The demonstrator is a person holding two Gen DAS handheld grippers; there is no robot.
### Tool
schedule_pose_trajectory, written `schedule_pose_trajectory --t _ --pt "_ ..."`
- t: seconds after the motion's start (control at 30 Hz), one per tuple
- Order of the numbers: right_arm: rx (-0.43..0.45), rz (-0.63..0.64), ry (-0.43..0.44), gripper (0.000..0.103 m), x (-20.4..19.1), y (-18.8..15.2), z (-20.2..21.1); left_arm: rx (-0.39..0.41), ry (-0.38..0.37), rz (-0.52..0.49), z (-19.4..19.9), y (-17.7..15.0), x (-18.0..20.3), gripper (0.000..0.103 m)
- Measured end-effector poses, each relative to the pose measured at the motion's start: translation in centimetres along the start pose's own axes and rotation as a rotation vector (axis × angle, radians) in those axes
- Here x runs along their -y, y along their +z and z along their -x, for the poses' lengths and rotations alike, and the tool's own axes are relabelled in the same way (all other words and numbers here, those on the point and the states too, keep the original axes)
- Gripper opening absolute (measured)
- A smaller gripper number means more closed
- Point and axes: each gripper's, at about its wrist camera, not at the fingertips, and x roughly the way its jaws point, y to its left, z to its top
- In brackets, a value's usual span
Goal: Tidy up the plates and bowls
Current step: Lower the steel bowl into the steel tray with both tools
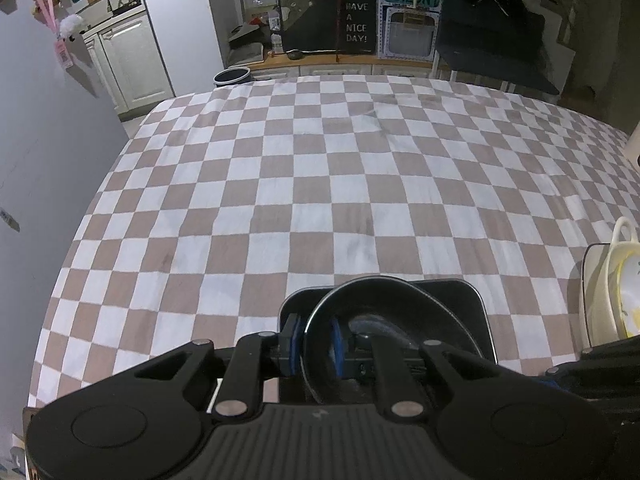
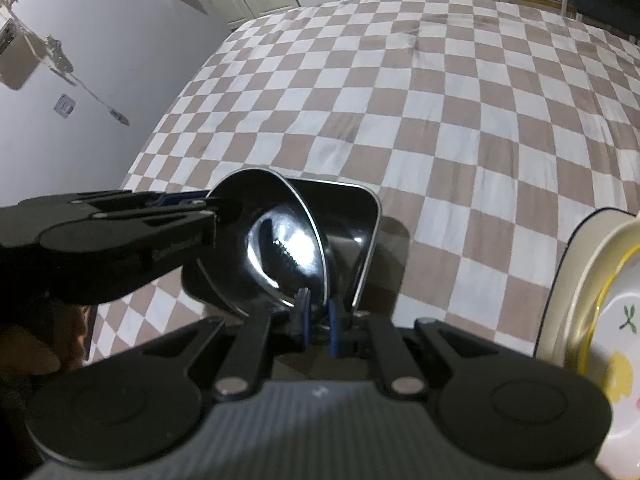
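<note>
A round black bowl (image 1: 384, 312) with a shiny rim is held tilted on edge over a square black plate (image 1: 476, 308) on the checkered cloth. My left gripper (image 1: 316, 346) is shut on the bowl's rim, one blue pad on each side. In the right wrist view the bowl (image 2: 276, 248) leans against the square plate (image 2: 352, 220). My right gripper (image 2: 319, 320) closes its blue pads on the bowl's lower rim. The left gripper (image 2: 212, 204) enters from the left and holds the bowl's upper rim.
The checkered tablecloth (image 1: 304, 184) covers the table. Cream and yellow-rimmed dishes (image 1: 616, 292) stand on edge at the right, also in the right wrist view (image 2: 600, 300). A white wall (image 1: 44, 152) runs along the table's left side. Cabinets stand beyond the far edge.
</note>
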Motion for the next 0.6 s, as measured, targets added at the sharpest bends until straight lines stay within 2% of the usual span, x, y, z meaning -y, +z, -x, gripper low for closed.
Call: schedule_pose_trajectory --t 0.2,0.6 --pt "-0.015 -0.003 0.016 0.013 -0.2 0.1 -0.7 -0.019 0.004 -0.009 -0.9 0.2 0.0 0.02" --pt "-0.006 0.004 0.063 0.021 -0.1 0.8 0.1 0.009 -0.018 0.002 -1.2 0.9 -0.3 0.024"
